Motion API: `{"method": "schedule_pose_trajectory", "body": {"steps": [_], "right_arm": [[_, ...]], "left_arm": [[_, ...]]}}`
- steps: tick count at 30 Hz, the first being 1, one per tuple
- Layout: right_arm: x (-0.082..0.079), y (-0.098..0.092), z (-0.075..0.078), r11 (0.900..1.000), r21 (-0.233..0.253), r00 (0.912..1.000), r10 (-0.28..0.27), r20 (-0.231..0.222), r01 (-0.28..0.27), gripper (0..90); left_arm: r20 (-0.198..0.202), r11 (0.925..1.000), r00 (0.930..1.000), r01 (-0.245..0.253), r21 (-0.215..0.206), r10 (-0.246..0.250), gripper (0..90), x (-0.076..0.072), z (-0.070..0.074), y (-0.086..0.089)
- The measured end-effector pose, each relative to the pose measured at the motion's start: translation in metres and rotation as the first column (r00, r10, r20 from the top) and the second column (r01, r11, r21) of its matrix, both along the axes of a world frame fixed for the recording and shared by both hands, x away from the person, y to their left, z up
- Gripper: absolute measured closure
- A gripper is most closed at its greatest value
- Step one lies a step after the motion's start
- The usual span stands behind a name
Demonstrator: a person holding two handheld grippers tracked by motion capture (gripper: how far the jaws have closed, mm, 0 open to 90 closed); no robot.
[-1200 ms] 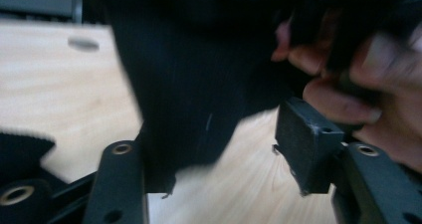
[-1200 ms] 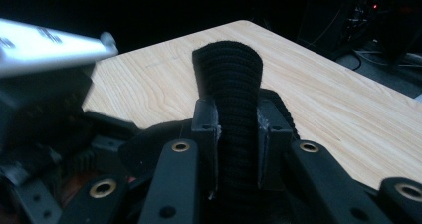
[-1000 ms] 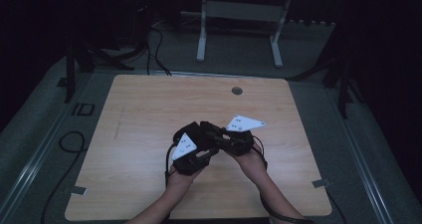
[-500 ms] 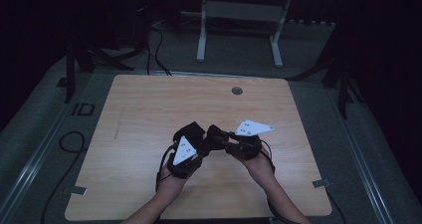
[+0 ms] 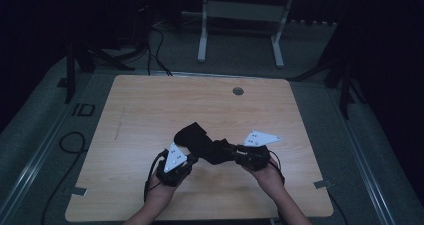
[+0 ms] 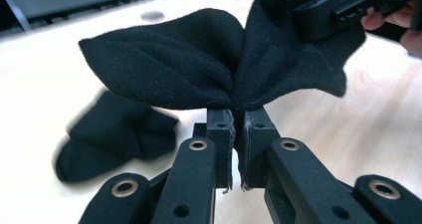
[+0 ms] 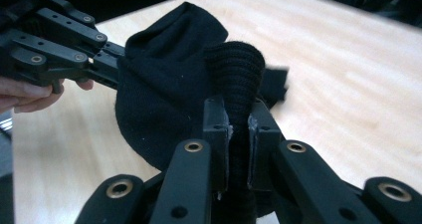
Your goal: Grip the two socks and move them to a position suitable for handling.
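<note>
Between my grippers a black sock [image 5: 212, 147] is hanging lengthwise: left gripper [image 6: 233, 129] is pinching its edge, right gripper [image 7: 238, 129] is clamping its ribbed cuff.

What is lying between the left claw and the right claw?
A black sock spans the gap between the left claw and the right claw, each shut on one end, in the high view. A second sock lies on the table.

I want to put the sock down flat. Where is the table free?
Free: the table between the far edge with its round hole and the held sock, and both side margins. Crowded: the near middle, with both grippers and a second sock.
</note>
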State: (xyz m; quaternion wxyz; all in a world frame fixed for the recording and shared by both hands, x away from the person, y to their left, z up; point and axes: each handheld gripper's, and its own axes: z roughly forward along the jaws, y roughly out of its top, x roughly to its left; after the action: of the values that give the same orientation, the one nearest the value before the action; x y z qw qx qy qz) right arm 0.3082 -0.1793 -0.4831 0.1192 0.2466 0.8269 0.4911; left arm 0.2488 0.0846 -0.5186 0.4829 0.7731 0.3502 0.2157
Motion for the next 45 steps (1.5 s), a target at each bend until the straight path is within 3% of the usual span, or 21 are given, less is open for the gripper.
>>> {"method": "schedule_pose_trajectory", "body": {"steps": [3, 6, 10, 12, 16, 20, 23, 25, 26, 27, 30, 35, 39, 43, 45], "right_arm": [[-0.004, -0.001, -0.014, 1.0, -0.027, 0.999, 0.011, -0.043, -0.012, 82.0], [-0.007, 0.0, -0.03, 0.998, -0.06, 0.9959, 0.019, -0.088, -0.024, 81.9], [-0.004, -0.005, -0.046, 0.993, -0.122, 0.9913, -0.017, -0.13, 0.001, 81.6], [-0.002, -0.01, -0.051, 0.991, -0.135, 0.9894, -0.04, -0.14, 0.021, 76.7], [0.002, -0.021, -0.052, 0.991, -0.122, 0.9855, -0.071, -0.154, 0.053, 54.3], [0.003, -0.034, -0.04, 0.99, -0.092, 0.986, -0.119, -0.117, 0.108, 48.4], [0.005, -0.042, -0.032, 0.984, -0.11, 0.9863, -0.151, -0.067, 0.143, 49.8], [0.006, -0.046, -0.031, 0.979, -0.128, 0.9845, -0.168, -0.052, 0.16, 61.5], [0.006, -0.047, -0.032, 0.979, -0.138, 0.9857, -0.16, -0.055, 0.151, 70.2], [0.005, -0.048, -0.034, 0.974, -0.159, 0.9854, -0.167, -0.036, 0.159, 77.0], [0.006, -0.052, -0.044, 0.967, -0.197, 0.9834, -0.176, -0.046, 0.163, 87.9], [0.014, -0.059, -0.061, 0.955, -0.242, 0.9782, -0.193, -0.076, 0.17, 87.9], [0.016, -0.063, -0.072, 0.948, -0.273, 0.9752, -0.197, -0.101, 0.163, 87.5], [0.013, -0.067, -0.073, 0.95, -0.266, 0.9736, -0.198, -0.114, 0.162, 87.1], [0.003, -0.073, -0.074, 0.95, -0.266, 0.9748, -0.196, -0.106, 0.162, 87.0]], "left_arm": [[-0.043, 0.9989, 0.9991, 0.011, 0.046, -0.009, 84.9, -0.009, -0.014, -0.003], [-0.115, 0.9993, 0.9933, 0.01, 0.037, -0.006, 81.1, -0.012, -0.027, -0.001], [-0.169, 0.9995, 0.9856, 0.01, 0.03, -0.005, 71.8, -0.014, -0.034, 0.01], [-0.174, 0.9986, 0.9848, 0.014, 0.05, -0.005, 67.2, -0.015, -0.035, 0.013], [-0.159, 0.9984, 0.987, -0.013, 0.055, 0.022, 67.0, -0.016, -0.035, 0.019], [-0.12, 0.9973, 0.9921, -0.03, 0.067, 0.038, 67.1, -0.013, -0.029, 0.021], [-0.101, 0.9986, 0.994, -0.038, 0.038, 0.042, 68.3, -0.008, -0.025, 0.021], [-0.096, 0.9988, 0.9949, -0.026, 0.042, 0.03, 69.6, -0.004, -0.023, 0.019], [-0.101, 0.9988, 0.9947, -0.015, 0.047, 0.02, 74.7, -0.002, -0.023, 0.017], [-0.112, 0.9987, 0.9936, -0.009, 0.051, 0.014, 77.4, 0.0, -0.024, 0.015], [-0.163, 0.997, 0.9866, 0.02, 0.075, -0.007, 88.0, 0.008, -0.033, 0.012], [-0.244, 0.9912, 0.9693, 0.059, 0.119, -0.029, 89.2, 0.023, -0.05, 0.011], [-0.242, 0.9875, 0.9698, 0.065, 0.144, -0.029, 89.2, 0.026, -0.051, 0.011], [-0.24, 0.9867, 0.9699, 0.076, 0.144, -0.039, 89.1, 0.022, -0.052, 0.013], [-0.248, 0.9871, 0.9675, 0.083, 0.137, -0.047, 89.1, 0.019, -0.052, 0.016]]}}
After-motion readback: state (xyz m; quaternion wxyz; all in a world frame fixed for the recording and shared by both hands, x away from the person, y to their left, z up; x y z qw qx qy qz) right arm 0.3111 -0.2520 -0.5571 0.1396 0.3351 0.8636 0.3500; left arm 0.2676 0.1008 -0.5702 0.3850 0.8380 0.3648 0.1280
